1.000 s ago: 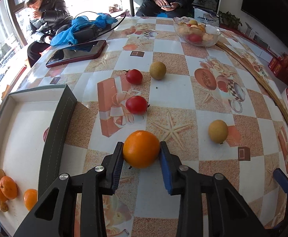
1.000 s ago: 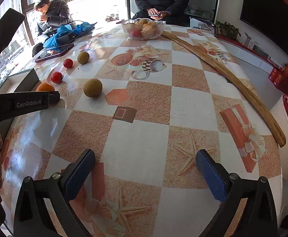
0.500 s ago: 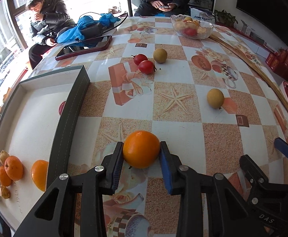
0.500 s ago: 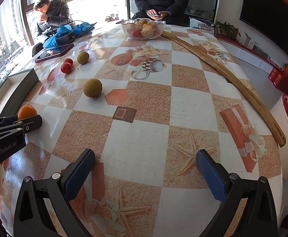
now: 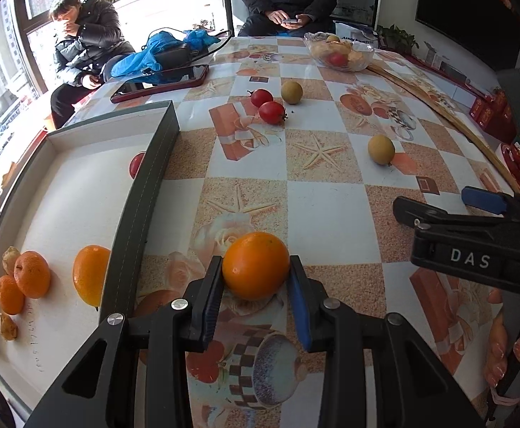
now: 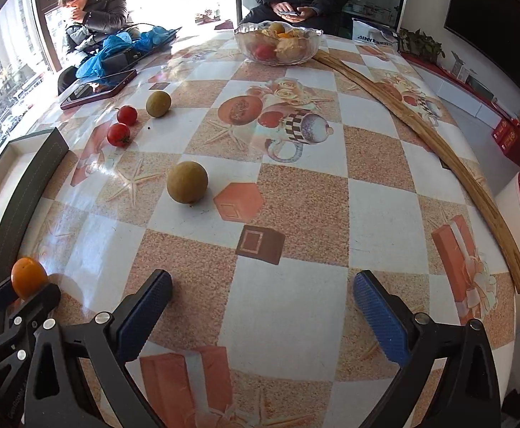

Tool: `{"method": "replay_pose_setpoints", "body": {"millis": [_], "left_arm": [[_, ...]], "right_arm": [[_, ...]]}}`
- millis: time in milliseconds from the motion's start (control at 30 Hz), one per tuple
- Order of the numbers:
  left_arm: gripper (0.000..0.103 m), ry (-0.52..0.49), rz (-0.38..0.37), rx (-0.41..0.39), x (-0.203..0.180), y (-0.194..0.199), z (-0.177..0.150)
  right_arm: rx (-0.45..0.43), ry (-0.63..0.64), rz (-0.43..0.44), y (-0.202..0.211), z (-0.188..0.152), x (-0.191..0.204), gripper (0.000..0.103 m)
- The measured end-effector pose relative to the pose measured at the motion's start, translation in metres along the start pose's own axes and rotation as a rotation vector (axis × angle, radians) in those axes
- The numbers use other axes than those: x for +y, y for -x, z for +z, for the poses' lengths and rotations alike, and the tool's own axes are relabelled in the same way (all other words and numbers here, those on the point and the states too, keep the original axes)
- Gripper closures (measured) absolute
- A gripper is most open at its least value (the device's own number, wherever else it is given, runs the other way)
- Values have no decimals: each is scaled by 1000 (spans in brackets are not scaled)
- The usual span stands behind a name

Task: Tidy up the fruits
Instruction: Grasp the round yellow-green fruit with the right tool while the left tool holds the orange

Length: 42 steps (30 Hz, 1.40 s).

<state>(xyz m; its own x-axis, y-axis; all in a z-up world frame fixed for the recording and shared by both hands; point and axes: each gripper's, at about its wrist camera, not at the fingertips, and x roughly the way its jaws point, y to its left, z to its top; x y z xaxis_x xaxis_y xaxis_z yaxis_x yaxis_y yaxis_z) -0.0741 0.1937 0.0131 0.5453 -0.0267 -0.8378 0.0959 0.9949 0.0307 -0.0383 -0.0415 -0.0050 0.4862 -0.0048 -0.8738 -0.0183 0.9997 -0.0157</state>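
- The left gripper is clenched on an orange, both pads pressed against its sides, held above the tabletop just right of the box.
- The step in hand looks like carrying that orange into the box; to do it well, the fruit should clear the dark near wall before it is lowered.
- A good landing place is the bare white floor beside the oranges that lie in the box's near left corner; set down gently so it does not roll into them.
- The grip should hold firm until the orange rests on the floor, since a round fruit slips easily from flat pads.
- The right gripper stands released and holds nothing, its blue pads wide apart over the tabletop's near edge.
- It sits close to the left one, so the two should be kept apart during the move.
- Toward the middle lies a brown fruit, loose on the tabletop.
- Farther, near the box's far corner, two tomatoes lie close together, with a second brown fruit just beyond.
- At the far edge stand a glass bowl of fruit and a phone.
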Motion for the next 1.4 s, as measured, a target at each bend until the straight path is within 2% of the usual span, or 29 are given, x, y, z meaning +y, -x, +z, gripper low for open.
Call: {"method": "replay_pose_setpoints", "body": {"millis": [133, 167, 200, 233, 267, 300, 367, 533, 733, 867, 900, 1000, 1167, 1200, 1267, 1300, 1400], "left_arm": [[65, -6, 1, -5, 1, 0, 0], [65, -4, 0, -4, 2, 0, 1], [64, 0, 0, -3, 2, 0, 1], [64, 1, -1, -2, 2, 0, 2], [64, -1, 0, -4, 2, -1, 3], [64, -2, -1, -7, 2, -1, 3], [65, 0, -6, -13, 2, -1, 2], [72, -2, -35, -26, 5, 4, -6], [72, 1, -27, -44, 2, 16, -22], [71, 33, -33, -82, 8, 27, -16], [66, 37, -39, -91, 9, 29, -12], [41, 31, -51, -111, 9, 31, 1], [40, -35, -39, -90, -8, 10, 19], [40, -50, -34, -76, -13, 2, 20], [64, -50, -37, -9, -19, -14, 20], [66, -35, -30, -45, -20, -11, 18], [66, -45, -24, -42, -23, -7, 9]], "right_arm": [[-29, 21, 23, -12, 21, 21, 1], [-36, 25, 30, -15, 25, 25, 7], [-44, 33, 29, -17, 29, 30, 16], [-53, 45, 25, -18, 33, 35, 21], [-58, 51, 34, -18, 36, 38, 34], [-62, 56, 37, -18, 39, 41, 53], [-61, 55, 40, -17, 42, 42, 77], [-70, 23, 64, -5, 22, 22, 77], [-84, -20, 72, 28, -30, -13, 76], [-117, -73, 55, 45, -58, -31, 76], [-123, -93, 55, 47, -61, -36, 76], [-142, -121, 53, 49, -66, -38, 76], [-148, -105, 43, 49, -68, -34, 76], [-150, -108, 46, 49, -68, -34, 76], [-153, -110, 48, 50, -69, -35, 76], [-155, -108, 46, 50, -70, -34, 76], [-159, -106, 43, 51, -72, -33, 76]]}}
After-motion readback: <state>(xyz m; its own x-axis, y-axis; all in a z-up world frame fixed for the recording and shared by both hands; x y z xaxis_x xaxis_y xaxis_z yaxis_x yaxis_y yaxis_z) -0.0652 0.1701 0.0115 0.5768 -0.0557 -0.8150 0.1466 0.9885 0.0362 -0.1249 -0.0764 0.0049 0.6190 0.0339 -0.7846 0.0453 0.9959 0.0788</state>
